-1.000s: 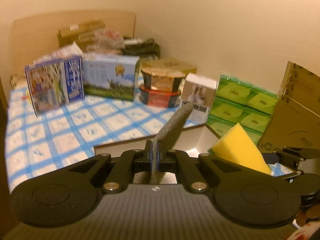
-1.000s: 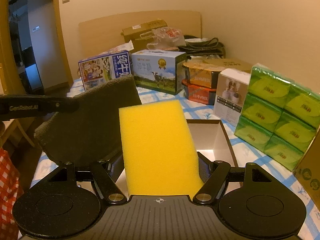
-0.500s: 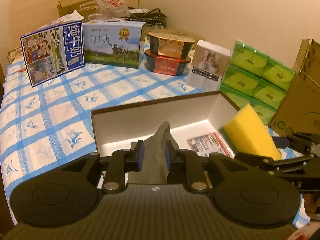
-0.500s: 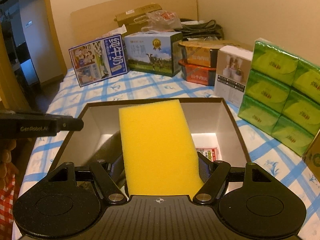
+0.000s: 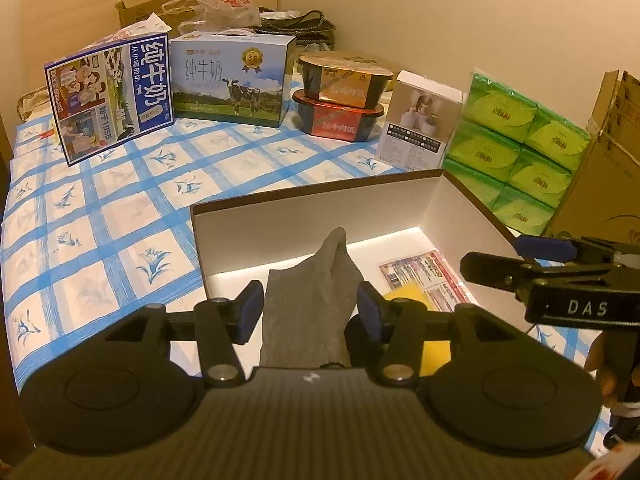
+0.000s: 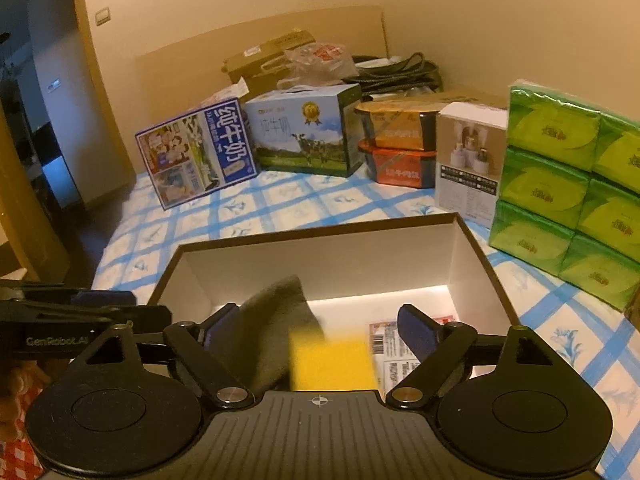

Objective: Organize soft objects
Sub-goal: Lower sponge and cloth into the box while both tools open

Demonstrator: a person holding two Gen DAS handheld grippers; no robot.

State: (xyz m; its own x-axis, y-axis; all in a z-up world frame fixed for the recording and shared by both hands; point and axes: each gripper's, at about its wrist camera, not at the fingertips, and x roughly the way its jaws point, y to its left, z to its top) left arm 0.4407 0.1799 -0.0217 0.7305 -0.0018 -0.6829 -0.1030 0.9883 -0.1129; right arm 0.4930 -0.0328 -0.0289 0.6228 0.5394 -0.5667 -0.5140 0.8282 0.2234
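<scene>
Across a counter [image 5: 100,216] covered with a blue-and-white checked cloth, a cream wall is closing off the far side, and in the right wrist view a dim doorway [image 6: 36,152] is opening at the left. Along the back, two milk cartons [image 5: 108,96] [image 5: 232,80] are standing beside two stacked food tubs [image 5: 340,98], a small white carton [image 5: 420,120] and a green block of tissue packs [image 5: 516,148]; a brown cardboard box [image 5: 604,168] is rising at the right edge.

Nearest the cameras, an open white box [image 5: 320,216] with a dark rim is sitting on the cloth, with a printed leaflet [image 5: 424,276] lying on its floor. Inside it, a grey sock [image 5: 308,300] is lying between the fingers of the left claw [image 5: 308,312], whose jaws have just been opening and are standing clear of the fabric. Just beside the sock, a yellow sponge [image 6: 332,364], blurred, is lying between the fingers of the right claw [image 6: 320,328], whose jaws have likewise just been opening and are standing apart from it. Both claws are crowding the near half of the box, hiding its front wall.
</scene>
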